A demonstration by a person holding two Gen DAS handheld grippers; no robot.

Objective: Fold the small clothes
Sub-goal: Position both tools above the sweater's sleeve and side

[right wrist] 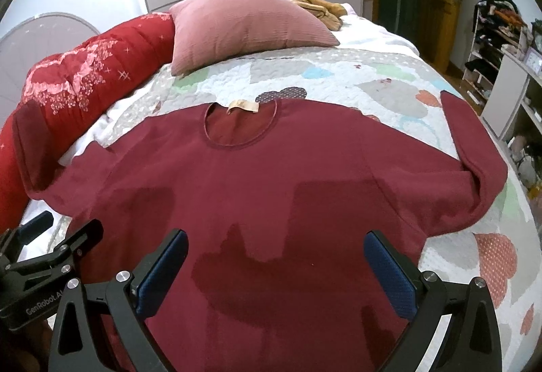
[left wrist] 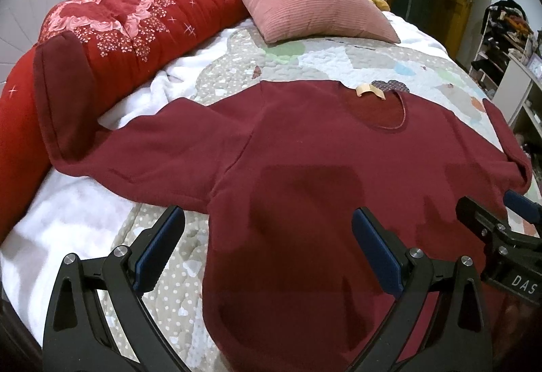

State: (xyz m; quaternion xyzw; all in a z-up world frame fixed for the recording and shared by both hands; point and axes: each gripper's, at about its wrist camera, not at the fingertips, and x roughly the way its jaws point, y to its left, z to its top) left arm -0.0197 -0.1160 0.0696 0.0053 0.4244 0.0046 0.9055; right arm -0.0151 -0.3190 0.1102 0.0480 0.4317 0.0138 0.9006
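Fingers of both grippers spread apart, empty, above flat dark-red long-sleeved fleece top on patchwork-quilted bed; folding unstarted.

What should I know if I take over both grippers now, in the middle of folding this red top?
Left gripper: jaws open, empty, above the top's lower left side.
Right gripper: jaws open, empty, above its lower middle.
Dark red top: spread flat on the quilt, neck away from you. Left sleeve end rests against the red bolster; right sleeve bends back.
Done: laid out. Left: all folds.
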